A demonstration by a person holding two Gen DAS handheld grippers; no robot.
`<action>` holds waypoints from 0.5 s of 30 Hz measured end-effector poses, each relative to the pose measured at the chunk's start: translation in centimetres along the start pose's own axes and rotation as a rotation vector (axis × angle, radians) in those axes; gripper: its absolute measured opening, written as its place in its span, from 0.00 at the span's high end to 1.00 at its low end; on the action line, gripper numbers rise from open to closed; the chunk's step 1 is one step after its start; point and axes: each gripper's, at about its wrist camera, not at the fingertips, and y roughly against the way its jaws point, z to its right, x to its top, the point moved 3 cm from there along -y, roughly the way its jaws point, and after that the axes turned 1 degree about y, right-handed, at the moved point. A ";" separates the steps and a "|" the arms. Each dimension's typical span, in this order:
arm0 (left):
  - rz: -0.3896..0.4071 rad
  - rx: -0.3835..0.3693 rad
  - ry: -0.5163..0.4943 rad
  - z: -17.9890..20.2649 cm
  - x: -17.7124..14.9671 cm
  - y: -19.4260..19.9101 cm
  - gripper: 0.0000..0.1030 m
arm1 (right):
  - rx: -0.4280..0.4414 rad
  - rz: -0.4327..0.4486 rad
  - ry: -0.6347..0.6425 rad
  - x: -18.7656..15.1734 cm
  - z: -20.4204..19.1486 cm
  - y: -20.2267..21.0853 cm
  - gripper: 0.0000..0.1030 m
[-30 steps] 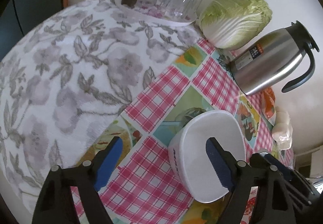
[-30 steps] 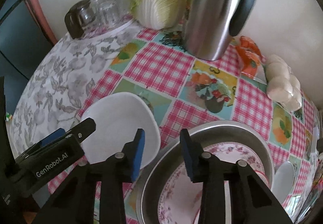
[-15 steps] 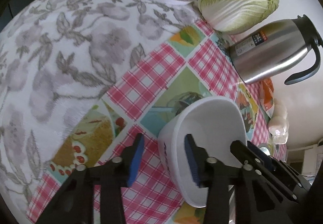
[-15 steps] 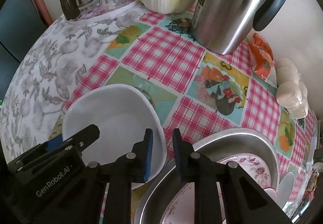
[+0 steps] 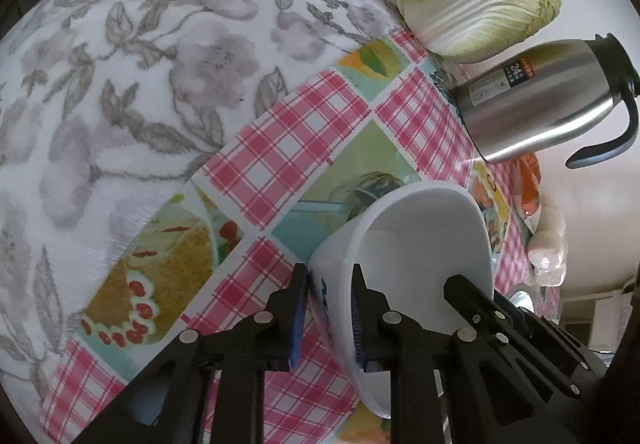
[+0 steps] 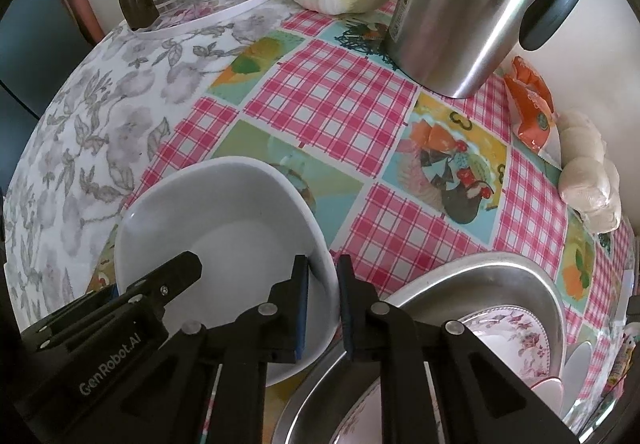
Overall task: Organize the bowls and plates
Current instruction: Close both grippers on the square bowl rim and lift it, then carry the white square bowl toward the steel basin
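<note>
Two grippers clamp one white bowl by opposite sides of its rim.

The white bowl (image 6: 224,228) sits on the checked tablecloth (image 6: 332,92) beside the metal basin (image 6: 500,276) of floral plates (image 6: 516,328). The left gripper (image 5: 326,308), jaws just closed, pinches its wall; the right gripper (image 6: 322,300) pinches the rim nearest the basin.

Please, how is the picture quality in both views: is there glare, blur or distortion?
Left wrist view: strong fisheye bending, dark corners, floral cloth soft, bright streak on steel jug. Right wrist view: sharper, same curvature, glare on the jug, white bowl evenly lit.
</note>
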 end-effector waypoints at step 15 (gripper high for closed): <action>0.066 0.024 -0.066 1.6 -0.1 3.6 0.80 | 0.028 0.056 -0.044 -0.4 0.2 3.7 0.86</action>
